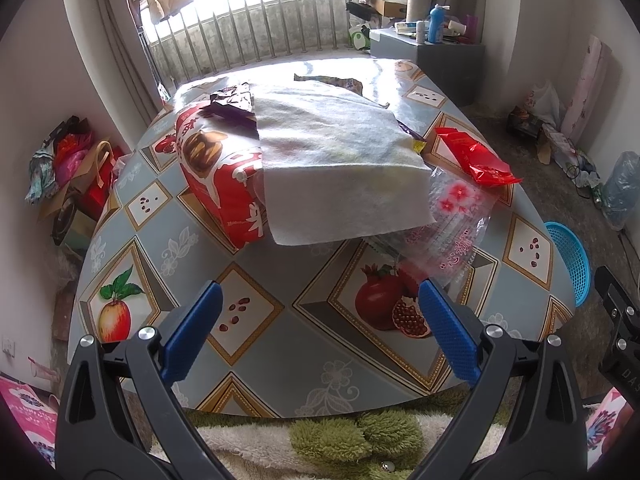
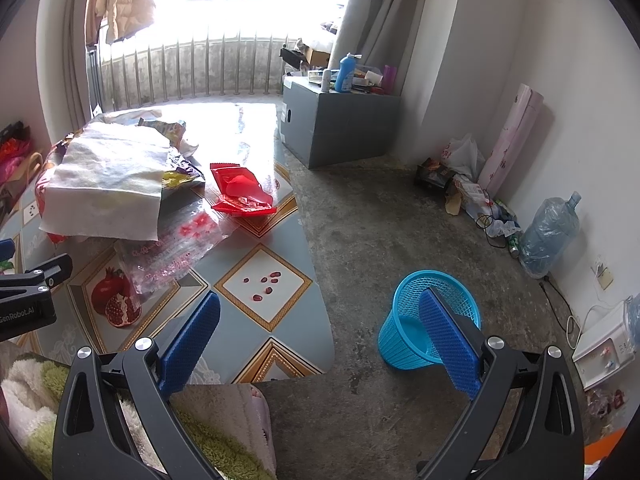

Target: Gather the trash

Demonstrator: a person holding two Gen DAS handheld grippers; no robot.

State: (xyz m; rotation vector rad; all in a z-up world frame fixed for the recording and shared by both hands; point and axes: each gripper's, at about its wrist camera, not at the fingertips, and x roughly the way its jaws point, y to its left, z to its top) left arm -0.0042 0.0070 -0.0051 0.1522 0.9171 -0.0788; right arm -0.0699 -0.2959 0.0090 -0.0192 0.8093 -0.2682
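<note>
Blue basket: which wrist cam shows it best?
Right wrist. The blue basket stands whole on the floor beside the table, its open mouth and inside visible; only the right finger overlaps it. The left wrist view catches just a sliver of its rim and wall past the table edge.

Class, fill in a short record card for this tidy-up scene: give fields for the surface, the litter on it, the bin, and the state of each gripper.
Surface: table with a fruit-print cover
Litter: white paper sheet draped over a red snack bag; red wrapper; clear flower-print bag
Bin: blue mesh basket on the floor beside the table, looks empty
Left gripper: open, holding nothing
Right gripper: open, holding nothing
</note>
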